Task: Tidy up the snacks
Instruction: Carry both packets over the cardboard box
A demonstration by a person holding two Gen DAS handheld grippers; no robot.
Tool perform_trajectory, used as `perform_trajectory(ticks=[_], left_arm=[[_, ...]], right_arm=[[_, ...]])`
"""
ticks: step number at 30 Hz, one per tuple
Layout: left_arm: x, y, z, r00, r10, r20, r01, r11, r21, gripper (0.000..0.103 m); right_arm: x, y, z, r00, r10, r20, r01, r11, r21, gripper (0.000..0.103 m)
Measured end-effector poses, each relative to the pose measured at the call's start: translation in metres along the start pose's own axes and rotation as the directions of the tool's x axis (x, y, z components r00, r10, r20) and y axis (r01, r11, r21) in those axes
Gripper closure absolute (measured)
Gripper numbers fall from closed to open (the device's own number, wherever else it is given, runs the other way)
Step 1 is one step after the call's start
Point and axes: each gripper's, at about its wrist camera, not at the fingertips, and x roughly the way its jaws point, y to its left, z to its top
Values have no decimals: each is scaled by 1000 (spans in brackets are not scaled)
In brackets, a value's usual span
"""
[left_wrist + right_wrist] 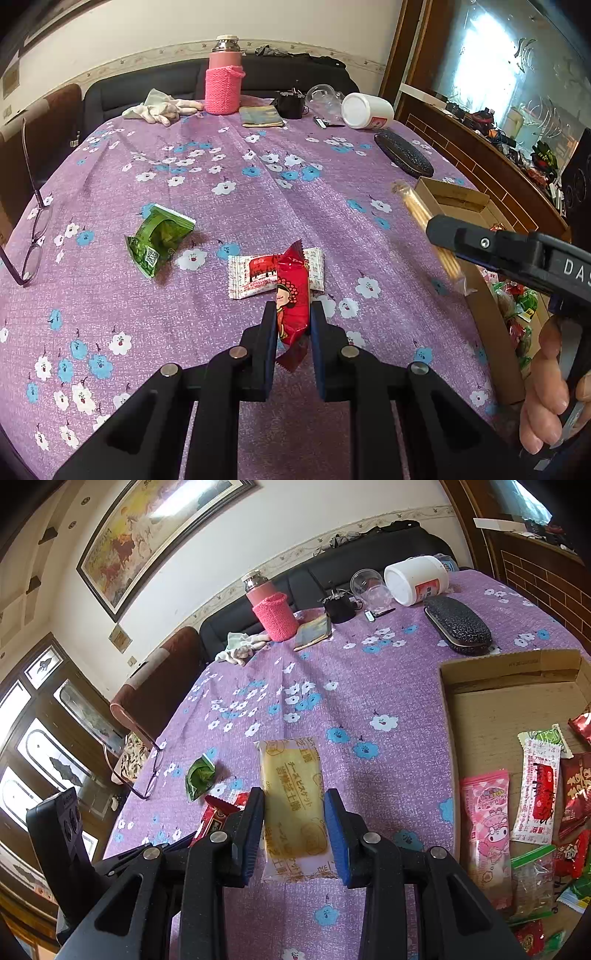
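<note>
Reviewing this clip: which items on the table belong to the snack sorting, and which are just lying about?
Job:
- red snack packet in left gripper
- yellow biscuit packet in right gripper
- green packet
- white-and-red packet
- cardboard box

Lying about:
- pink flask
- eyeglasses
- black glasses case
- white jar
- gloves

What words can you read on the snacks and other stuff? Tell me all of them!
"DAS": right hand-held gripper, the rest is cut off.
"チーズビスケット": yellow biscuit pack.
Too small or blurred to read: red snack packet, white packet, green packet, white jar, packets in the cardboard box.
</note>
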Motion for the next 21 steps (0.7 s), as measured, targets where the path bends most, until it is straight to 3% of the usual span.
perform_trajectory(ticks=[7,12,21], left_arm=[[-2,1,2,999,-40,4,40,999,-19,87],[-5,-4,5,1000,-19,9,19,1000,-17,87],[-12,-34,13,999,-45,-2,45,999,4,87]], right_arm=[[-4,-8,4,1000,5,13,-6,1000,30,67],[-11,-14,8,999,-13,37,12,999,45,67],[-31,-34,19,994,-53,91,44,994,103,67]])
